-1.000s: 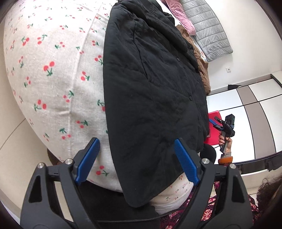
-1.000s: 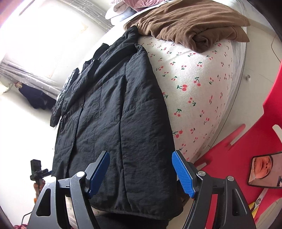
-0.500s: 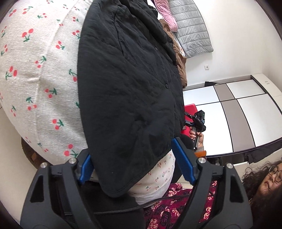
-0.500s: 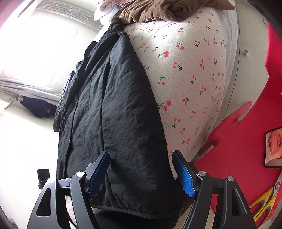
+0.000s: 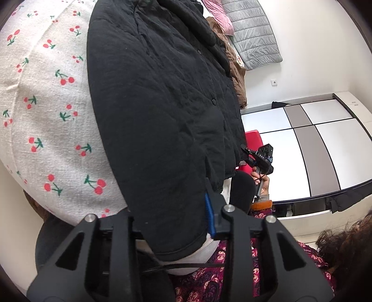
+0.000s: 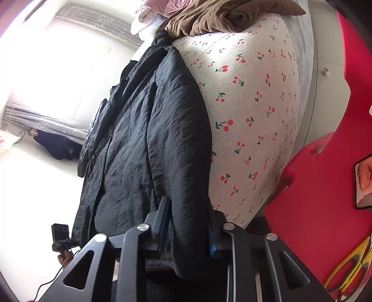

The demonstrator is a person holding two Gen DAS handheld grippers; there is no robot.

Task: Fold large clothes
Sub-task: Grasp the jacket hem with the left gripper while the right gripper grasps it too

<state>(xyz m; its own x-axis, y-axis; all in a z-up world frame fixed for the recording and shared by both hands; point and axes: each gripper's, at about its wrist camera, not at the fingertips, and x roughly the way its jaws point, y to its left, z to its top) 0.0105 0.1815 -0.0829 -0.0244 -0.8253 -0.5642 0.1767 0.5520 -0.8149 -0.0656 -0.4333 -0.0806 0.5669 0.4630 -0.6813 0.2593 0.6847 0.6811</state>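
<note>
a black quilted jacket (image 5: 162,111) is spread over the cherry-print bed cover (image 5: 46,120), its hem hanging over the cover's near edge. the left gripper (image 5: 172,220) is seen closing on one hem corner, the cloth gathered between its blue pads. the right gripper (image 6: 186,230) is seen closing on the other corner, a fold pinched between its narrow jaws. a brown garment (image 6: 220,16) is heaped at the cover's far end.
</note>
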